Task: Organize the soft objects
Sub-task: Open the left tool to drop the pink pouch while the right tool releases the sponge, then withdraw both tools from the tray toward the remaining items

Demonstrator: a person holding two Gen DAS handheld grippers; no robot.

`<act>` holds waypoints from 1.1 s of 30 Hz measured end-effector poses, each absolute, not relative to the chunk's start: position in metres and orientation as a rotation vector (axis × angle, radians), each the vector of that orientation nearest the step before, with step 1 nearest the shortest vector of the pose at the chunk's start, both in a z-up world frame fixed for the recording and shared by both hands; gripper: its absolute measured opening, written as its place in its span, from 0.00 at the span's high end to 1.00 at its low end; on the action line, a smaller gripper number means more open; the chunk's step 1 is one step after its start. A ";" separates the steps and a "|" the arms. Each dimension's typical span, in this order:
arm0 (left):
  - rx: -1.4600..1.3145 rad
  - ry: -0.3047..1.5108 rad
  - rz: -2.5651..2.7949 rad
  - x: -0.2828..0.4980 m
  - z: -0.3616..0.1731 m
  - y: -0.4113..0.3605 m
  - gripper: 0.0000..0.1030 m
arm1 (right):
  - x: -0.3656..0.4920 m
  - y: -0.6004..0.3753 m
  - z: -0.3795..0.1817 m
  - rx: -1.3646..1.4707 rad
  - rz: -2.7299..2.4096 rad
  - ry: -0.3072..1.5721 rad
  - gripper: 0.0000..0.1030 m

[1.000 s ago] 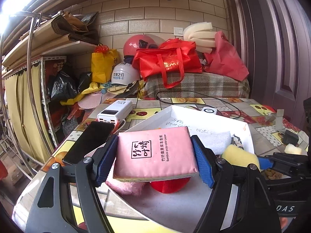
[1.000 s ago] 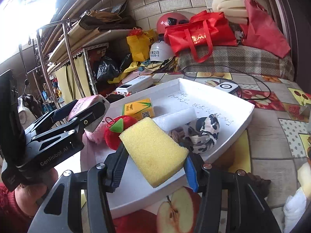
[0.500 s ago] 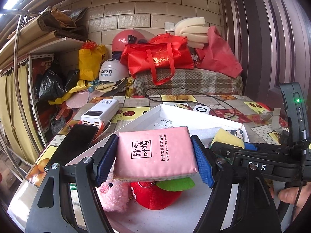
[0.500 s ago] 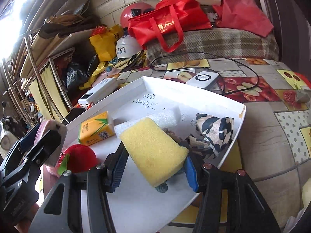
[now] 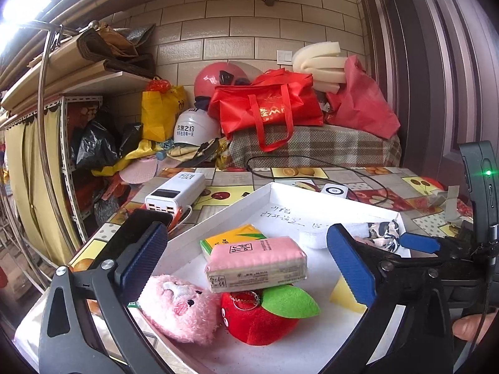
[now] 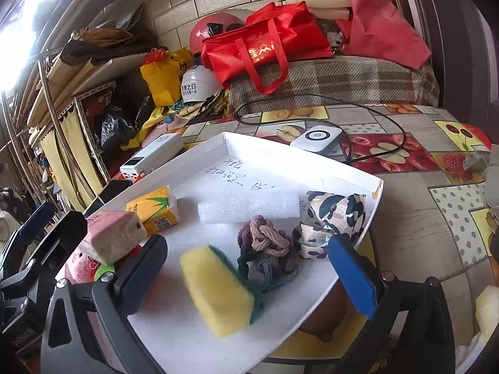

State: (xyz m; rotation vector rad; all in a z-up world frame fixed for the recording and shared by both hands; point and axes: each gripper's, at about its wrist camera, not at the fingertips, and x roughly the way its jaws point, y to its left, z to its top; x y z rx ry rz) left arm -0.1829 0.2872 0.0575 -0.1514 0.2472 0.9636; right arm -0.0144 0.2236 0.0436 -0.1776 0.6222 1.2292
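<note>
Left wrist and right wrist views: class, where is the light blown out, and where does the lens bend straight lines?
Left wrist view: glare whitens the upper left corner; the brick wall courses bow. Right wrist view: glare again at upper left; the white tray rim curves, and black vignette rings the frame.

Daylight is pouring in from the upper left of both my views, blowing that corner out to pure white glare. The rest is staying evenly bright, with soft shadows lying under the things on the white tray [image 6: 371, 187]. The fisheye is bending the brick wall [image 5: 249, 31] and shelves [image 5: 62, 74] toward the edges, and black corners are ringing each frame. Nothing is blurring.
</note>
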 end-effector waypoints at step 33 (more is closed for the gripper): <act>-0.327 0.164 0.997 -0.217 0.056 0.287 0.00 | -0.076 0.143 0.062 -0.211 1.298 0.249 0.00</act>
